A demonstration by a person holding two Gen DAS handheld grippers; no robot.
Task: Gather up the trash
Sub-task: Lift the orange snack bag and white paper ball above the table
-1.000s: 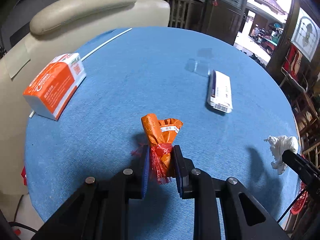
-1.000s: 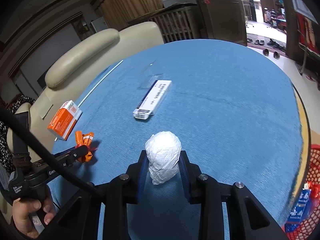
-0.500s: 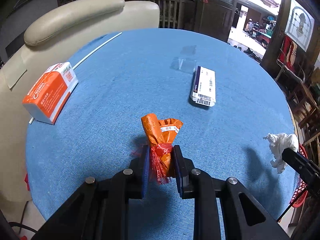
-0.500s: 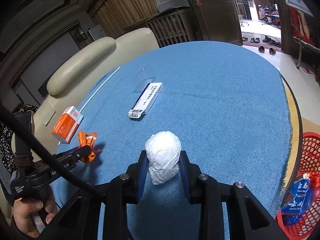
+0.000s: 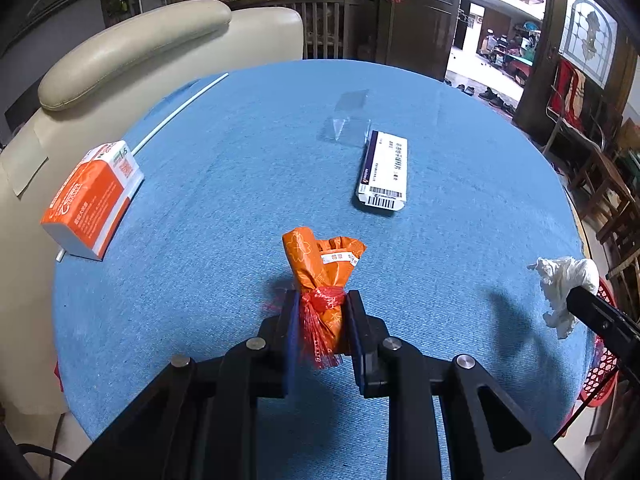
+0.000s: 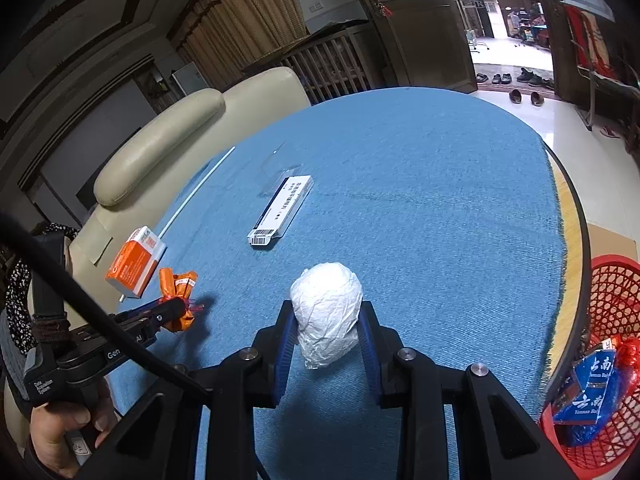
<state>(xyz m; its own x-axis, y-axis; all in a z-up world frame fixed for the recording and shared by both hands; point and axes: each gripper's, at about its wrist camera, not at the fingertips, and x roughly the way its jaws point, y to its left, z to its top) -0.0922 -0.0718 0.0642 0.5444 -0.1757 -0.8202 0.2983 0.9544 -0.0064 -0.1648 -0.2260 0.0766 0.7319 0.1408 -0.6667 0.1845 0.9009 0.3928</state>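
My left gripper (image 5: 321, 304) is shut on an orange wrapper (image 5: 320, 264) tied with a red band, held above the blue round table (image 5: 248, 184). The right wrist view also catches that wrapper (image 6: 176, 286) in the left gripper (image 6: 176, 308) at the lower left. My right gripper (image 6: 326, 312) is shut on a crumpled white paper ball (image 6: 326, 312), which the left wrist view shows at its right edge as white paper (image 5: 564, 284). A red mesh basket (image 6: 612, 292) with blue packets (image 6: 592, 384) inside stands on the floor beyond the table's right edge.
On the table lie an orange and white box (image 5: 90, 200), a long white and purple box (image 5: 384, 170), a clear plastic piece (image 5: 348, 120) and a thin white stick (image 5: 180, 112). A cream armchair (image 5: 132, 44) stands behind the table. Wooden chairs (image 5: 608, 196) stand at the right.
Both grippers have drifted sideways over the table with their loads still held. The red basket has come into the right wrist view. The boxes have shifted rightward in the left wrist view.
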